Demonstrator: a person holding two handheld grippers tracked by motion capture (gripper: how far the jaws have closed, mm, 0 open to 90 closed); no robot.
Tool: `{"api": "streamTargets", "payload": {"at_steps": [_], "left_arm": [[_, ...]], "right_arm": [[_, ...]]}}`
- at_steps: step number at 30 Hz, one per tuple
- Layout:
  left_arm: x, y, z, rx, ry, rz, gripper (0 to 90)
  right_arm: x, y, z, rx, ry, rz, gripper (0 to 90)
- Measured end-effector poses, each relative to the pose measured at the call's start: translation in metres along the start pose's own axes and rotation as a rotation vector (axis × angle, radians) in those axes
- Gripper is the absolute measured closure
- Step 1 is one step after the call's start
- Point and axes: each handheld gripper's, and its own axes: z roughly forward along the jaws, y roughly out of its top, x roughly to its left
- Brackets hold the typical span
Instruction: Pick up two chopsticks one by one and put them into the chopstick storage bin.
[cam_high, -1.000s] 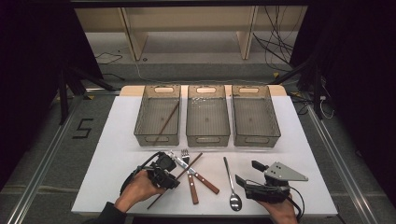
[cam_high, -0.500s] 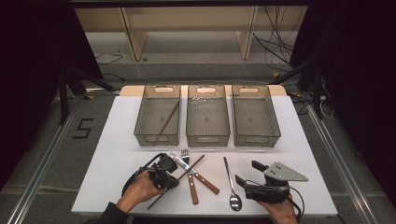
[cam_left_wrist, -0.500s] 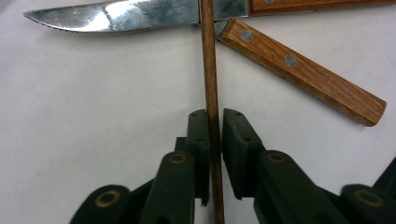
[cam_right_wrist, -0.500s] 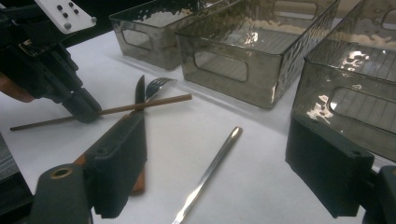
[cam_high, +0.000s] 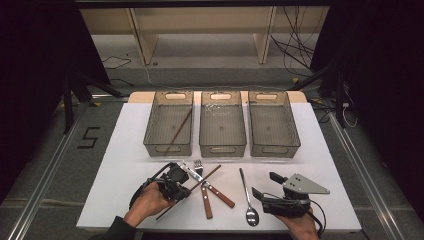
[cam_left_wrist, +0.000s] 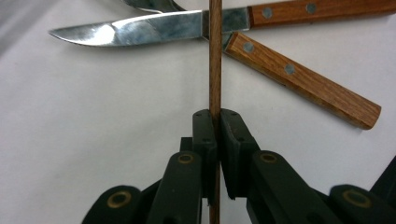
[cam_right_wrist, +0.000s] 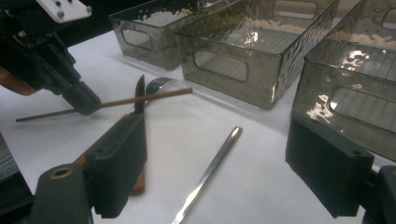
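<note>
My left gripper (cam_high: 178, 188) is shut on a thin brown chopstick (cam_high: 205, 176) near the table's front left. In the left gripper view the jaws pinch the chopstick (cam_left_wrist: 215, 60) partway along, and it crosses over a wooden-handled knife (cam_left_wrist: 154, 28) and a fork's wooden handle (cam_left_wrist: 303, 79). The right gripper view shows the left gripper (cam_right_wrist: 86, 105) holding the chopstick (cam_right_wrist: 140, 99) about level. My right gripper (cam_high: 264, 185) rests at the front right, open and holding nothing. A metal spoon (cam_high: 247, 197) lies just to its left, and its handle (cam_right_wrist: 210, 168) runs between the jaws' line of sight.
Three translucent grey bins stand in a row at the back of the white table (cam_high: 125, 165). The left bin (cam_high: 155, 146) holds another chopstick (cam_high: 179, 127). The middle bin (cam_high: 222, 148) and right bin (cam_high: 275, 149) look empty. The knife (cam_high: 215, 191) and fork (cam_high: 201, 180) cross each other.
The left hand has shifted very slightly toward the front edge, still shut on the chopstick. The right gripper has not moved.
</note>
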Motion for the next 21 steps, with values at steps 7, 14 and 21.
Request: {"api": "streamTargets", "payload": {"at_steps": [7,14,21], "left_arm": [[0.007,0.001,-0.015,-0.045,0.004,-0.008,84.8],[0.014,0.001,-0.026,-0.087,0.005,-0.024,84.8],[0.022,0.002,-0.037,-0.128,0.018,-0.049,84.9]], "right_arm": [[0.0,0.0,0.0,0.001,0.0,-0.001,21.4],[0.0,0.0,0.001,0.006,-0.002,0.0,21.4],[0.0,0.0,0.001,0.006,-0.002,0.001,21.4]]}}
